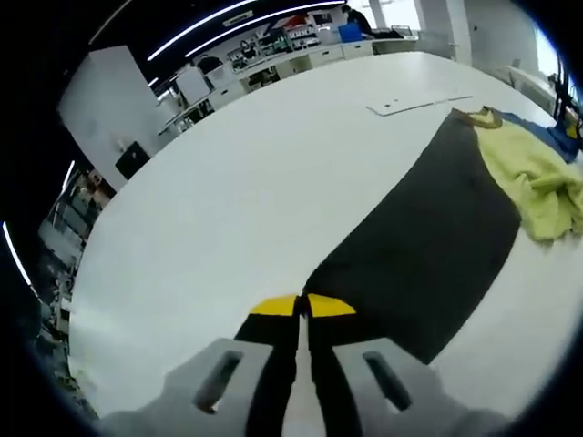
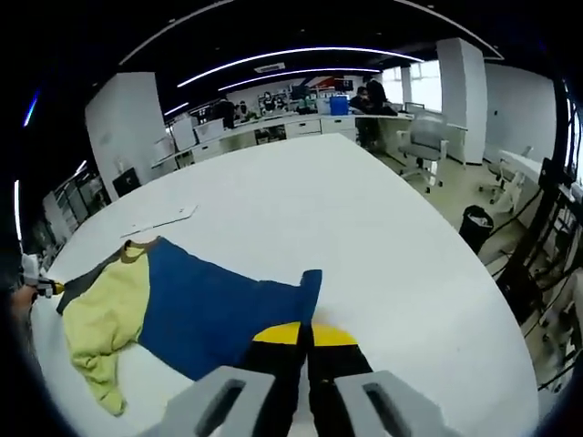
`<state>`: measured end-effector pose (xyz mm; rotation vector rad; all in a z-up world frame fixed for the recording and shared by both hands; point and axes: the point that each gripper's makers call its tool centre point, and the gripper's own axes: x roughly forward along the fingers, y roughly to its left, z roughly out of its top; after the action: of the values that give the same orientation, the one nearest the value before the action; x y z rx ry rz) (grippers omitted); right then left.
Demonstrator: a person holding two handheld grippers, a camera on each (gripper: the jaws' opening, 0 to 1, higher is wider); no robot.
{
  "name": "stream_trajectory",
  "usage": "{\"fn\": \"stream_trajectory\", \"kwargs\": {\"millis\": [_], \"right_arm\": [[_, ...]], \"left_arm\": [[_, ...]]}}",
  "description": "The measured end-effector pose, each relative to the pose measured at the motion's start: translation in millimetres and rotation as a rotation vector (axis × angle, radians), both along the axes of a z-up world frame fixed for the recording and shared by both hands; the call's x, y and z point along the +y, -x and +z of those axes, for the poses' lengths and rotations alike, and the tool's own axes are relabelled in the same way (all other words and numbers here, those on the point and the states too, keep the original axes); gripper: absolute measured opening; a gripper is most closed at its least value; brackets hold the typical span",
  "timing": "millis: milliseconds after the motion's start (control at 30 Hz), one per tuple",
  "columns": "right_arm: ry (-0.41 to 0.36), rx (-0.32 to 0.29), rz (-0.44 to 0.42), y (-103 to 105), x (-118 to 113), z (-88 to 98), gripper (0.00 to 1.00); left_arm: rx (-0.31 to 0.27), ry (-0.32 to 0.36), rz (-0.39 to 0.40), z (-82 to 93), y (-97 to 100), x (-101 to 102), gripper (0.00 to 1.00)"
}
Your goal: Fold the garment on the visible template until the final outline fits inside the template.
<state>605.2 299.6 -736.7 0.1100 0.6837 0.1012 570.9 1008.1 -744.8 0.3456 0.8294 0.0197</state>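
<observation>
A colour-block garment lies spread across the white table [image 1: 228, 209]. It has a dark grey part [image 1: 428, 246], a crumpled yellow-green middle [image 1: 537, 177] with a collar [image 1: 483, 116], and a blue part [image 2: 219, 309]. My left gripper [image 1: 301, 305] is shut on the near corner of the dark grey part. My right gripper [image 2: 306, 334] is shut on a corner of the blue part. In the right gripper view the left gripper [image 2: 41, 288] shows at the far left, by the grey part [image 2: 86, 278]. A thin flat white template sheet [image 1: 419, 103] lies beyond the collar.
The table's rounded edge [image 2: 474, 300] runs close on the right in the right gripper view. An office chair [image 2: 424, 141] and a black bin [image 2: 475, 223] stand past it. Desks and shelves [image 1: 273, 55] line the far wall.
</observation>
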Motion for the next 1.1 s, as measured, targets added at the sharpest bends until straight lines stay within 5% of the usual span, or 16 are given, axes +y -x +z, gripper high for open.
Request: {"fn": "stream_trajectory", "kwargs": {"millis": [300, 600, 1100], "right_arm": [[-0.014, -0.058, 0.071, 2.0, 14.3, 18.8, 0.45], [-0.044, -0.058, 0.18, 18.8, 46.5, 27.8, 0.78], [-0.143, -0.073, 0.506, 57.2, 145.0, 46.6, 0.99]], "left_arm": [[-0.1, 0.173, 0.043, 12.5, 7.6, -18.9, 0.34], [-0.154, 0.281, -0.057, 27.5, 27.4, -58.5, 0.5], [-0.264, 0.418, -0.192, 62.2, 56.5, -127.4, 0.84]]}}
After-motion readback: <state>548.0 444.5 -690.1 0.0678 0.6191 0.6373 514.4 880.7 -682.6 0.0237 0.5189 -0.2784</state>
